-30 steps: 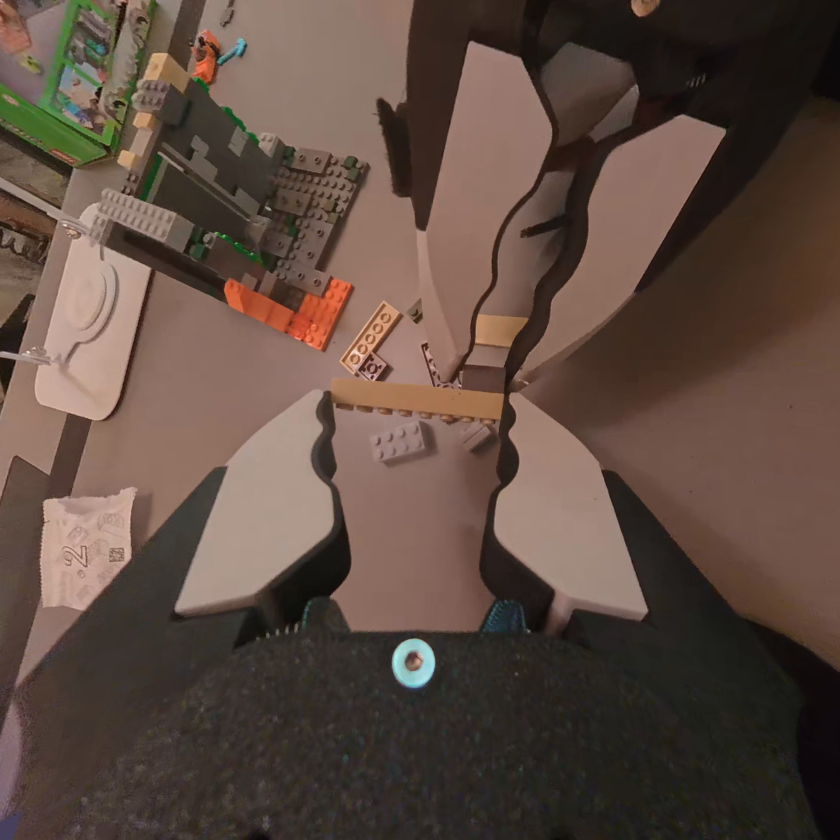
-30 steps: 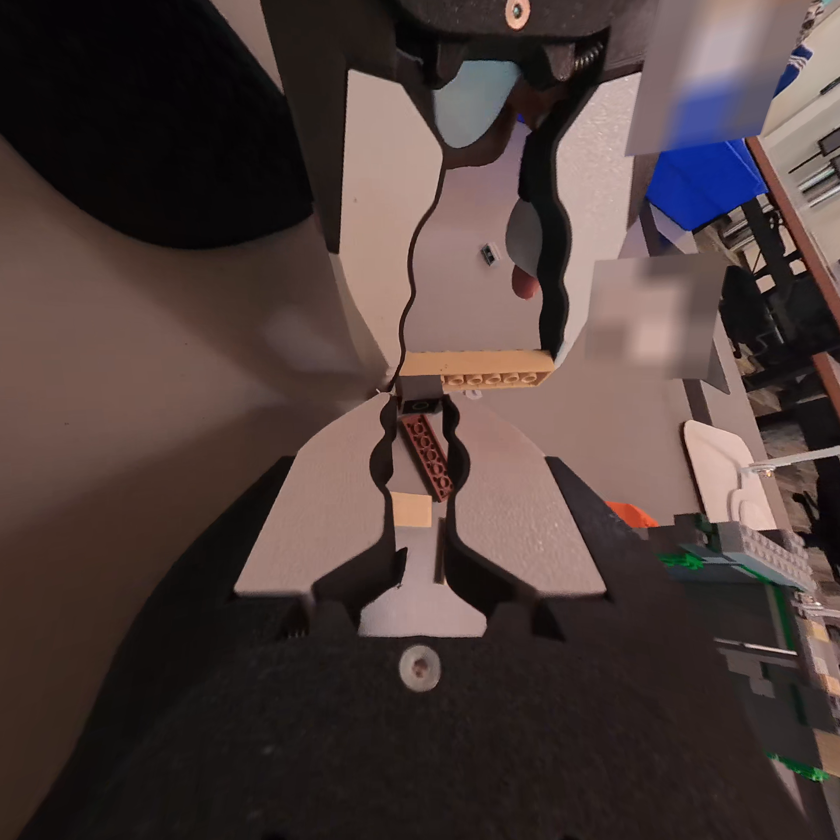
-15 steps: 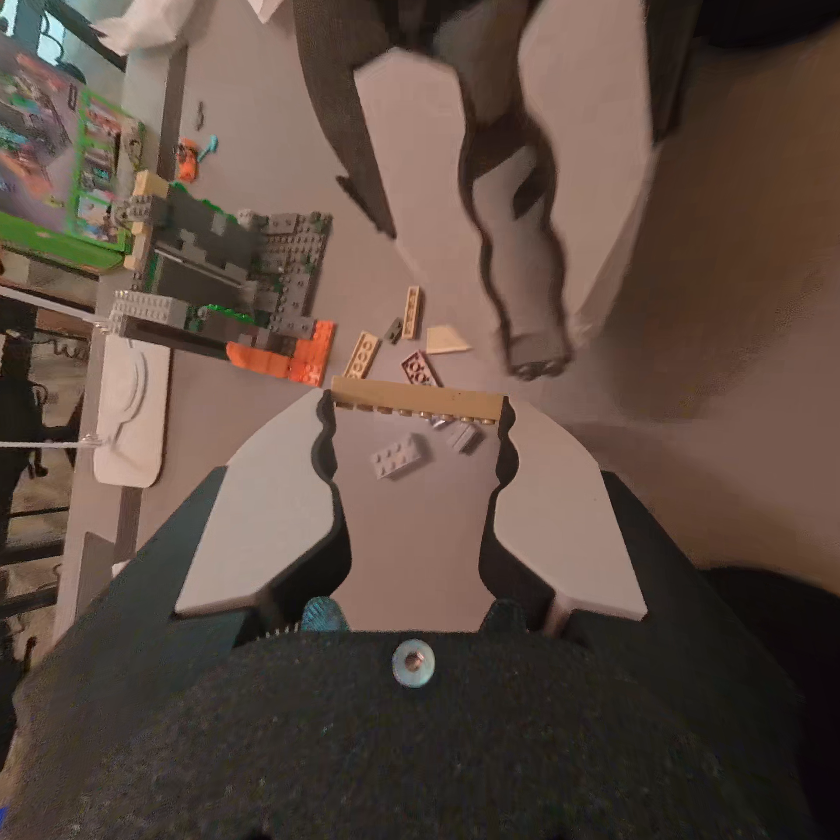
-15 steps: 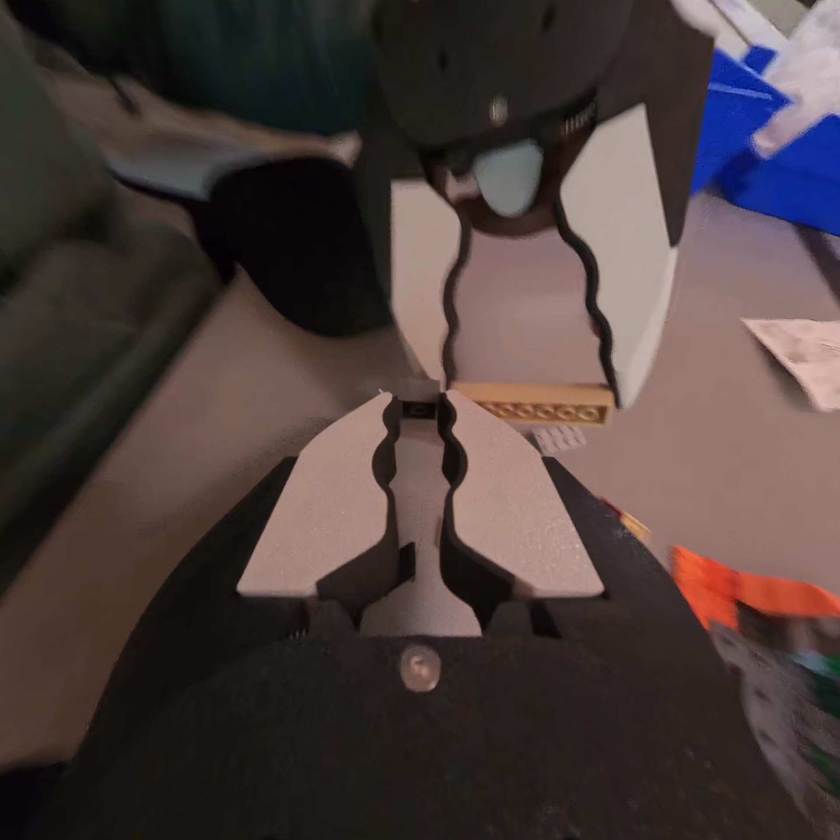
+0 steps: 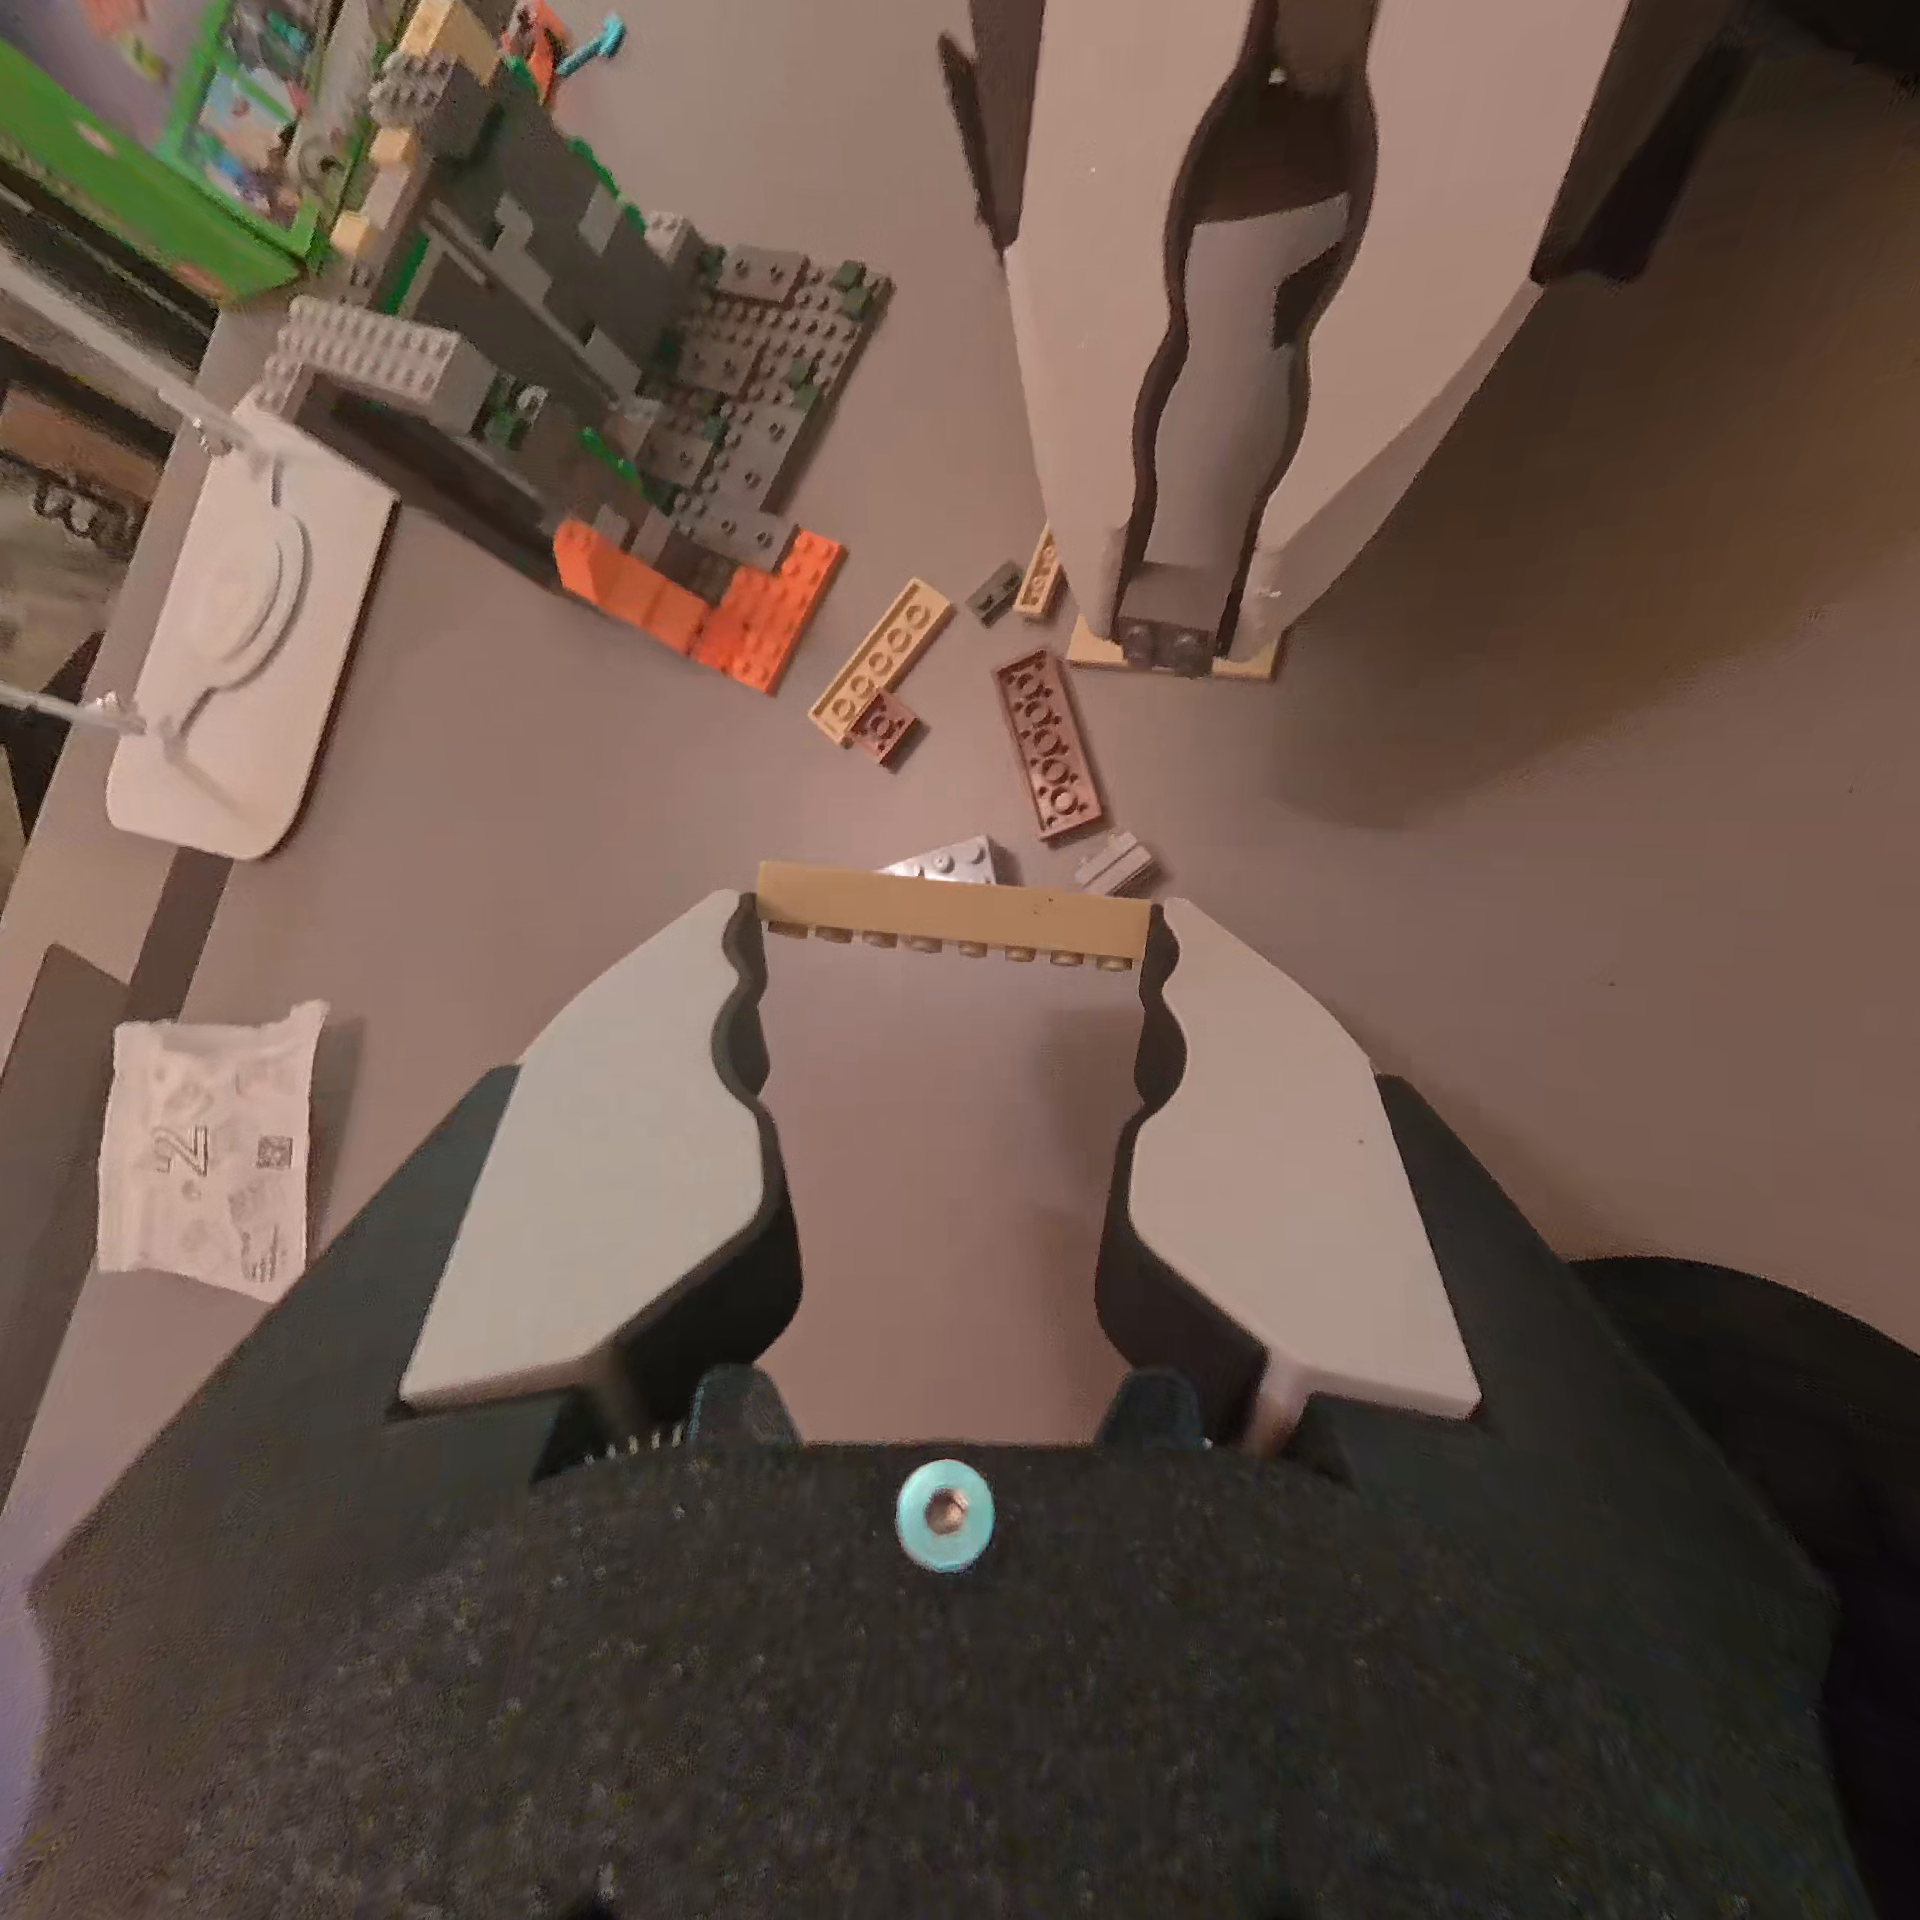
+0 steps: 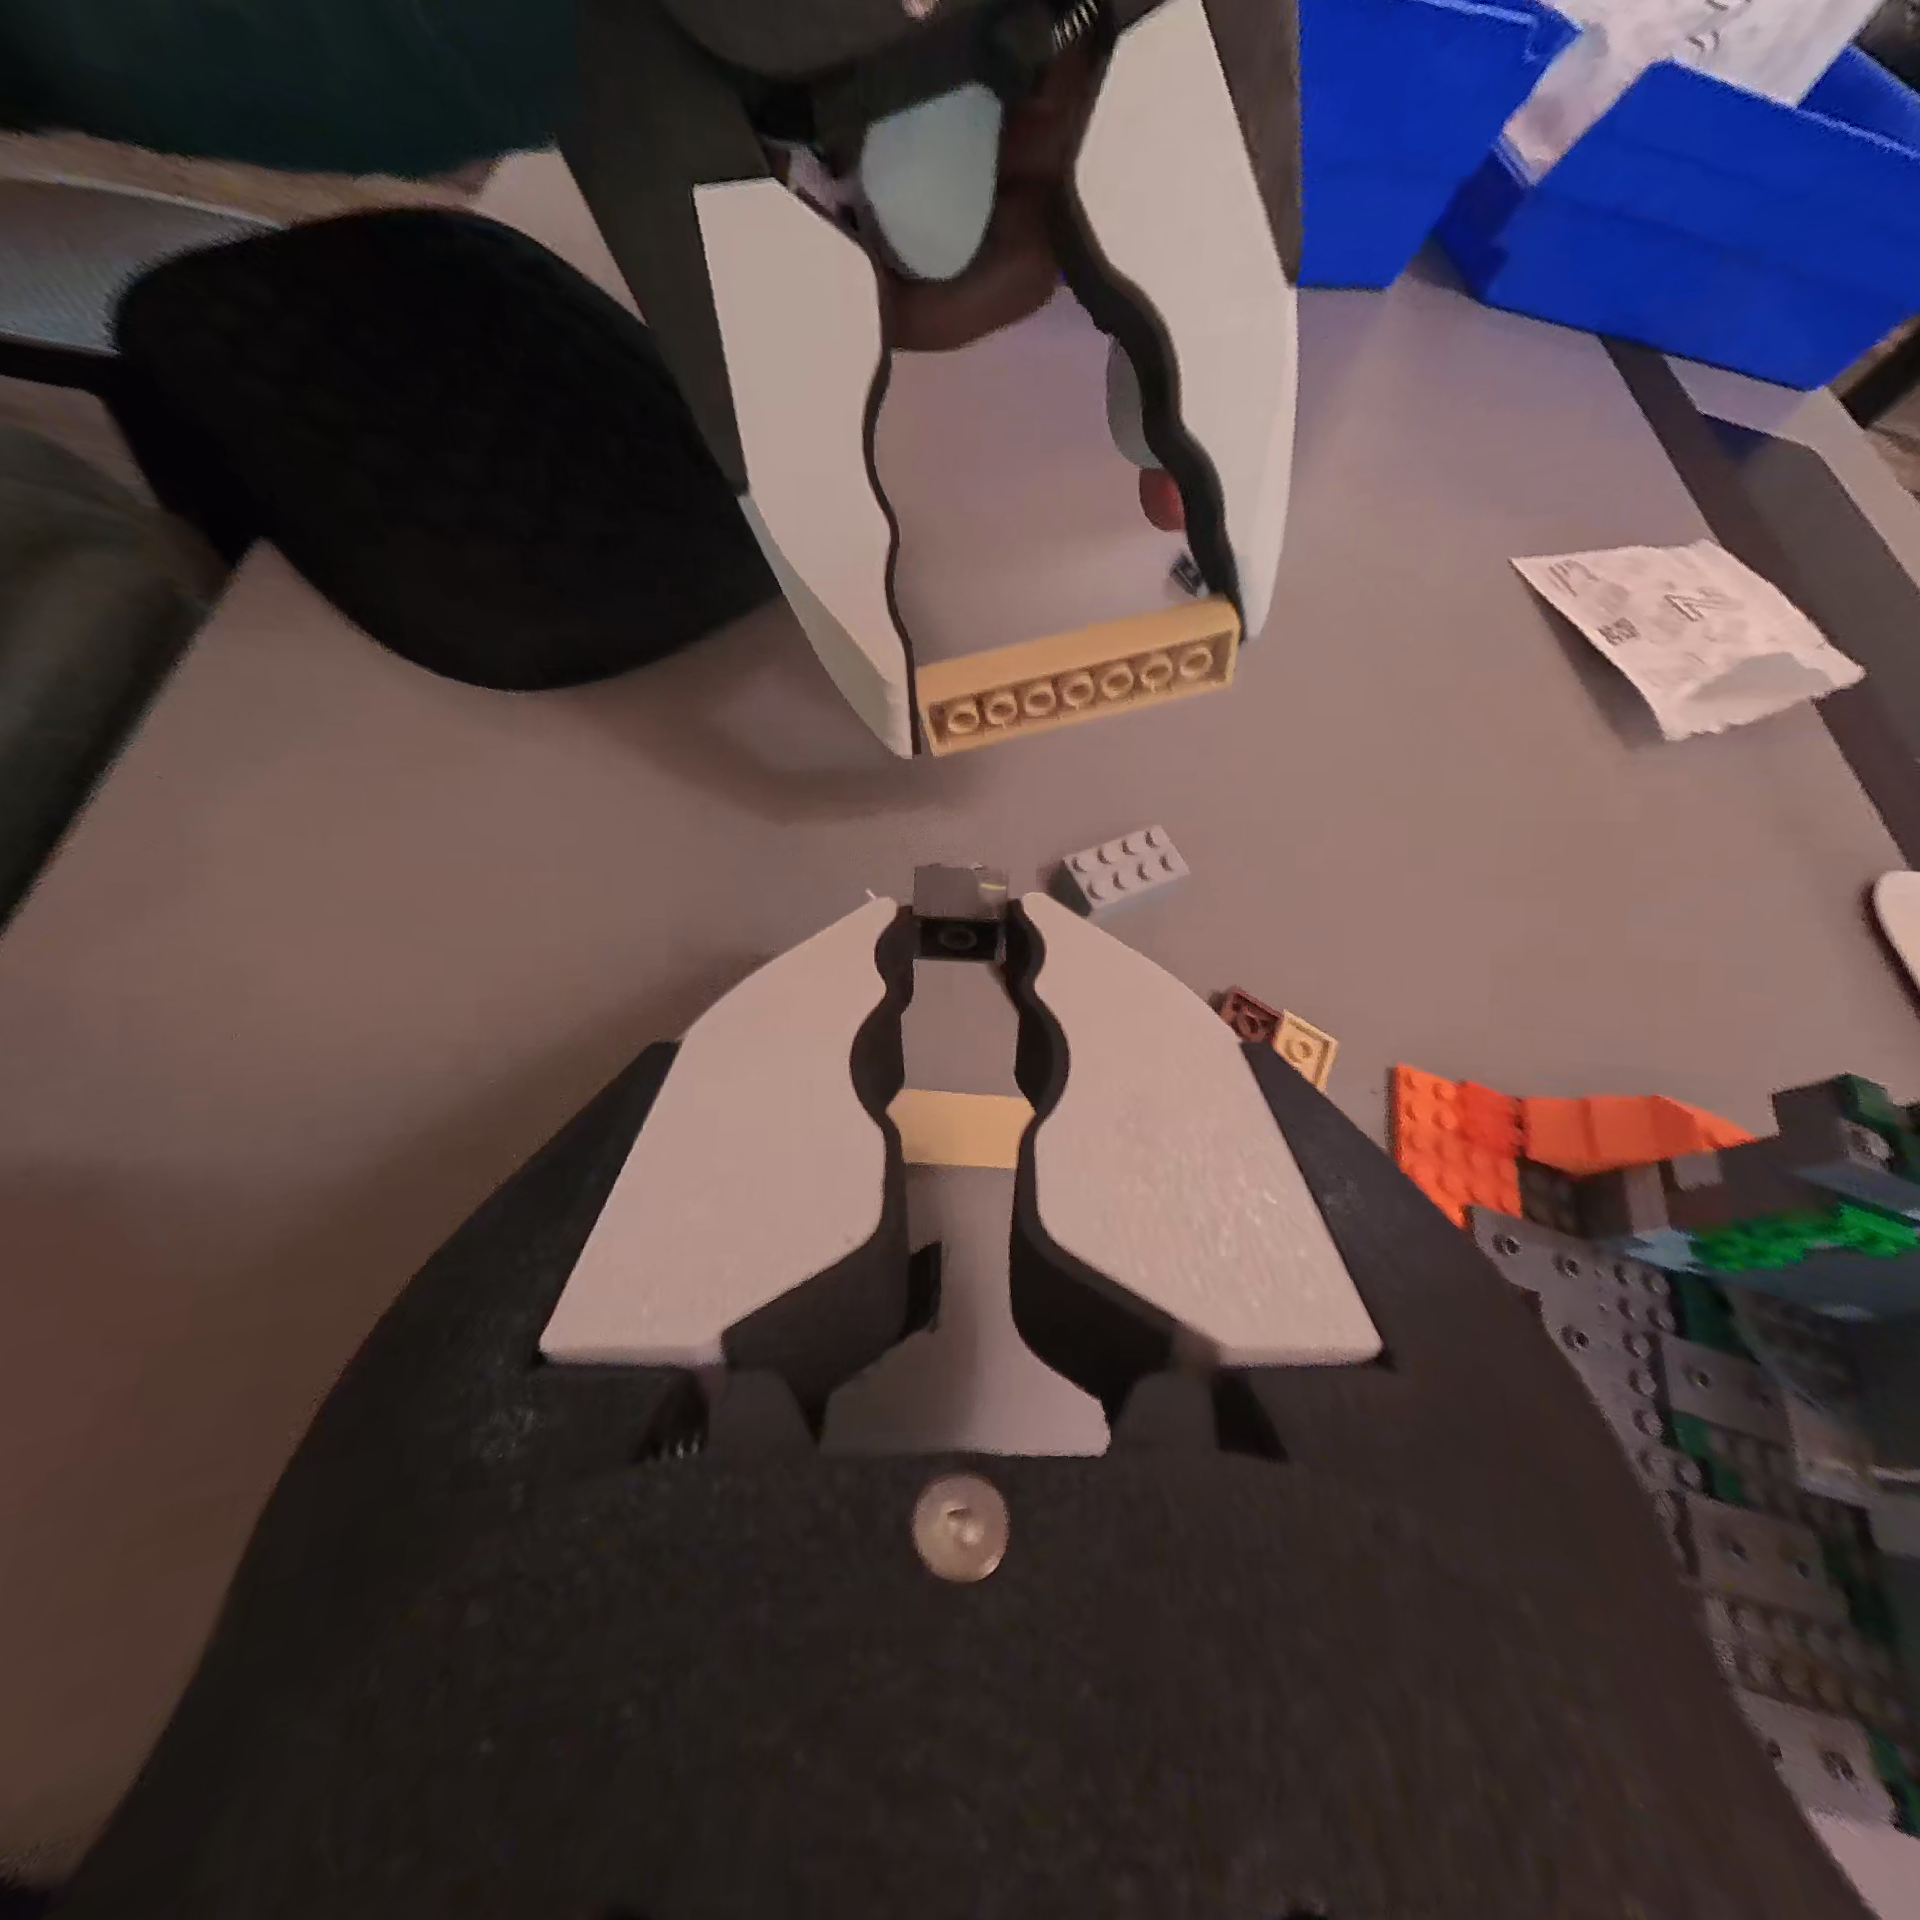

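My left gripper [image 5: 951, 930] is shut on a long tan brick [image 5: 951, 906], held crosswise by its ends above the grey table [image 5: 520, 831], studs facing the camera. The brick also shows in the right wrist view [image 6: 1081, 694] between the left gripper's fingers. My right gripper [image 6: 958, 930] is shut on a small dark grey brick [image 6: 951, 902]. In the left wrist view this gripper [image 5: 1169, 613] hangs farther off with the dark brick [image 5: 1166, 623] just over a flat tan tile [image 5: 1252, 660] on the table. The two grippers are apart.
A grey, green and orange brick build [image 5: 644, 416] stands at the left. Loose brown [image 5: 1049, 743], tan [image 5: 883, 660] and light grey [image 5: 945, 862] plates lie between the grippers, with a light grey brick [image 6: 1127, 868]. A paper bag [image 5: 208, 1153], white stand [image 5: 239, 644] and blue bins [image 6: 1662, 177] lie around. The gap from one gripper's tips to the other's is roughly 6 centimeters.
A second ago the dark grey brick met the right end of the tan brick. The grippers have since drawn apart, each still holding its own brick.
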`<move>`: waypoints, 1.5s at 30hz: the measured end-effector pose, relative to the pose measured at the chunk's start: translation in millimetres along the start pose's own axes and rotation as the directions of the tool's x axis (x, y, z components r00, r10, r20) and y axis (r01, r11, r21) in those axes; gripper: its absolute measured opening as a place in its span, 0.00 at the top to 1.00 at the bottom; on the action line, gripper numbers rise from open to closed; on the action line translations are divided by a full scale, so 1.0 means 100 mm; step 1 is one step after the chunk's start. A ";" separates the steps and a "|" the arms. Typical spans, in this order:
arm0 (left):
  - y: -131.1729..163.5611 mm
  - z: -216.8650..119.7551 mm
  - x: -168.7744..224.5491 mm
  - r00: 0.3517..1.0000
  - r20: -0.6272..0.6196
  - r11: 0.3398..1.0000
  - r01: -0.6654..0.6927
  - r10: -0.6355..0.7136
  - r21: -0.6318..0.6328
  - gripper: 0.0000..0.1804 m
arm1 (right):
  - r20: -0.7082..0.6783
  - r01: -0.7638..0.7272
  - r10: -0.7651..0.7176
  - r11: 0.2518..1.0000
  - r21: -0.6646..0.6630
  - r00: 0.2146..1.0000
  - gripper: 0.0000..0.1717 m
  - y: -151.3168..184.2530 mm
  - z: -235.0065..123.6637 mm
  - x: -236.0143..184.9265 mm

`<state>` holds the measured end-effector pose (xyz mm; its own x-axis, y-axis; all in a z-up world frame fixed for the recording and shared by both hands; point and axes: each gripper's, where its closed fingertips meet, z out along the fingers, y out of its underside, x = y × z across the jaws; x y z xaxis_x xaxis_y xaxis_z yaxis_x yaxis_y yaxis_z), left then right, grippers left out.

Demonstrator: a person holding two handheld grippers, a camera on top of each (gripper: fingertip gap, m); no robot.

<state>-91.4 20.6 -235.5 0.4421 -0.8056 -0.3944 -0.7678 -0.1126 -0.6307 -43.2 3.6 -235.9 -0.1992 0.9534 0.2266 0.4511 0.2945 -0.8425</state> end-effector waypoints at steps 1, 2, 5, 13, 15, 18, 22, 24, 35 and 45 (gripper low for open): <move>0.03 0.00 -0.01 1.000 0.006 1.000 0.011 -0.011 -0.006 0.62 | -0.014 0.006 -0.006 1.000 -0.018 1.000 0.90 0.03 0.01 0.02; 0.06 -0.01 -0.03 1.000 0.013 1.000 0.022 -0.022 -0.012 0.62 | -0.028 0.010 -0.010 0.999 -0.033 1.000 0.90 0.05 0.02 0.04; 0.14 -0.06 -0.11 0.997 0.052 0.998 0.066 -0.065 -0.023 0.62 | -0.053 0.012 -0.015 0.998 -0.067 0.998 0.90 0.12 0.04 0.08; 0.36 -0.17 -0.20 0.986 0.085 0.987 0.149 -0.143 -0.059 0.61 | -0.065 -0.004 -0.005 0.991 -0.133 0.998 0.84 0.23 0.07 0.11; 0.38 -0.23 -0.24 0.983 0.106 0.985 0.158 -0.151 -0.063 0.61 | -0.064 -0.013 0.005 0.991 -0.130 0.998 0.81 0.23 0.07 0.11; 0.43 -0.42 -0.36 0.970 0.168 0.980 0.189 -0.175 -0.069 0.61 | -0.066 -0.020 0.012 0.992 -0.124 0.998 0.80 0.22 0.06 0.11; 0.60 -0.99 -0.76 0.912 0.334 0.958 0.277 -0.239 -0.069 0.61 | -0.082 -0.029 0.020 0.993 -0.111 0.996 0.80 0.20 0.04 0.15; 0.75 -1.37 -1.00 0.867 0.422 0.945 0.321 -0.264 -0.068 0.61 | -0.091 -0.038 0.028 0.993 -0.109 0.995 0.81 0.20 0.02 0.18; 1.91 -2.22 -1.39 0.711 0.594 0.803 0.570 -0.376 -0.174 0.61 | -0.083 -0.077 0.068 0.990 -0.121 0.994 0.82 0.25 0.04 0.19; 1.84 -2.18 -1.45 0.677 0.617 0.817 0.568 -0.400 -0.093 0.56 | -0.045 -0.069 0.062 0.984 -0.162 0.997 0.82 0.28 0.17 0.07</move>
<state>-398.1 -9.8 -148.4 0.8930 -0.1413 -0.4272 -0.4197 -0.6043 -0.6773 -46.4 17.3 -266.2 -0.1313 0.9719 0.1955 0.5990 0.2350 -0.7655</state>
